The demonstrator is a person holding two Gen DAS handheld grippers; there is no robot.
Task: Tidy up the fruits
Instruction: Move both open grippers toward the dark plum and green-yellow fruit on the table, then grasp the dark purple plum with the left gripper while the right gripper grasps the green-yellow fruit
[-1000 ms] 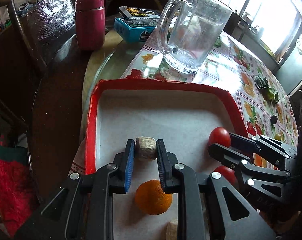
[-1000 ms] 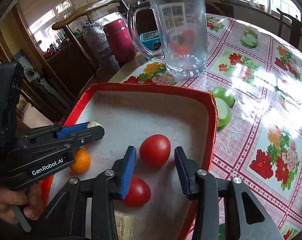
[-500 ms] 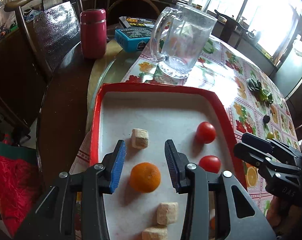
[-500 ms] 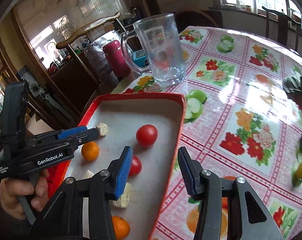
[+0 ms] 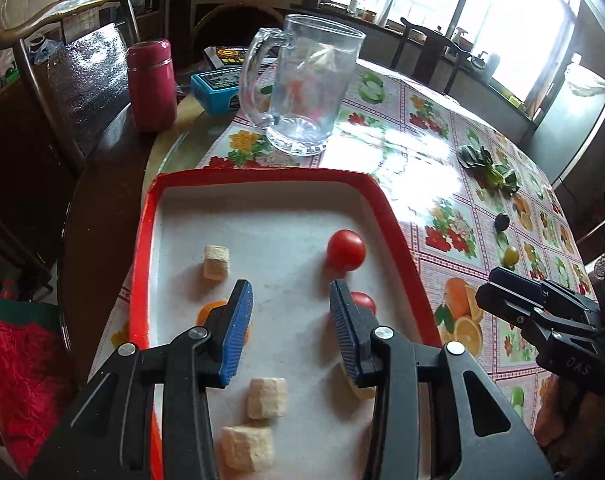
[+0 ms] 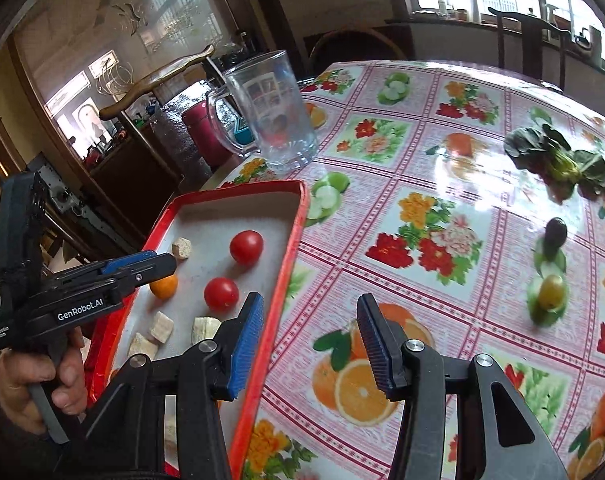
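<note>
Glossy floral tablecloth (image 6: 442, 184), red rectangular tray (image 5: 390, 220), round tomatoes (image 5: 345, 250)

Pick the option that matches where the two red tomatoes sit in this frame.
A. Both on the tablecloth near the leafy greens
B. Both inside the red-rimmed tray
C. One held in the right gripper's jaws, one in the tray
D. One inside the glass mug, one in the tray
B: both tomatoes lie on the pale floor of the red-rimmed tray, untouched by either gripper.
</note>
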